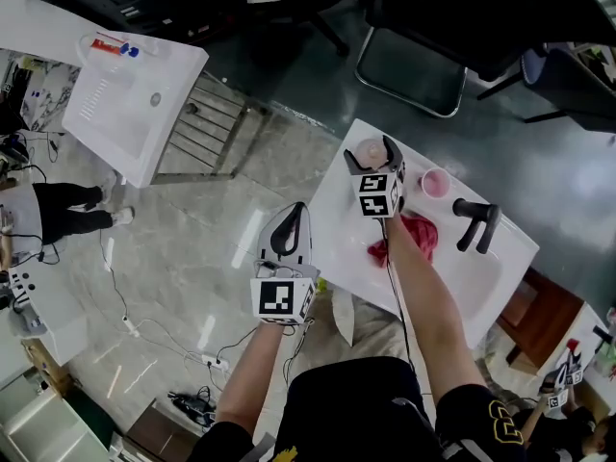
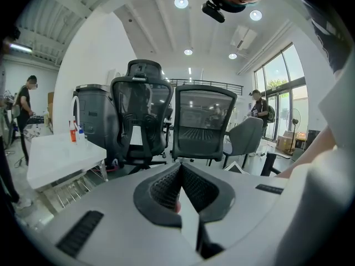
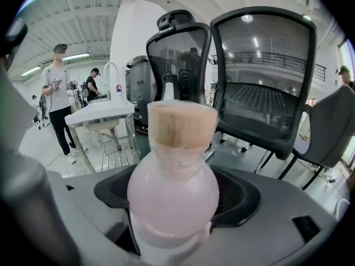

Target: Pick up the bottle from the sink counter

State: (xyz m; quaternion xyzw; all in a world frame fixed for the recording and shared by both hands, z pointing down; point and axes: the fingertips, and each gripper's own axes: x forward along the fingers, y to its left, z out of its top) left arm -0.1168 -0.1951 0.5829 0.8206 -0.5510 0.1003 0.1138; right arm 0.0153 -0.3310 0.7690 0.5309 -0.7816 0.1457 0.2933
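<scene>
Holds left gripper (image 1: 299,209) nearest, low over the floor just left of the white sink counter (image 1: 342,243), tongs pressed together on nothing. Reaches right gripper (image 1: 372,150) to the counter's far-left corner, tongs spread wide around the pink bottle (image 3: 172,195), pads seemingly snug against its round belly under the cork stopper (image 3: 182,125). Looks light, rigid, smooth and probably breakable, so likely slippery; best taken at the belly's widest part, squeezed gently and lifted straight up, clear of the red cloth (image 1: 412,234) and black tap (image 1: 476,221) to the right.
</scene>
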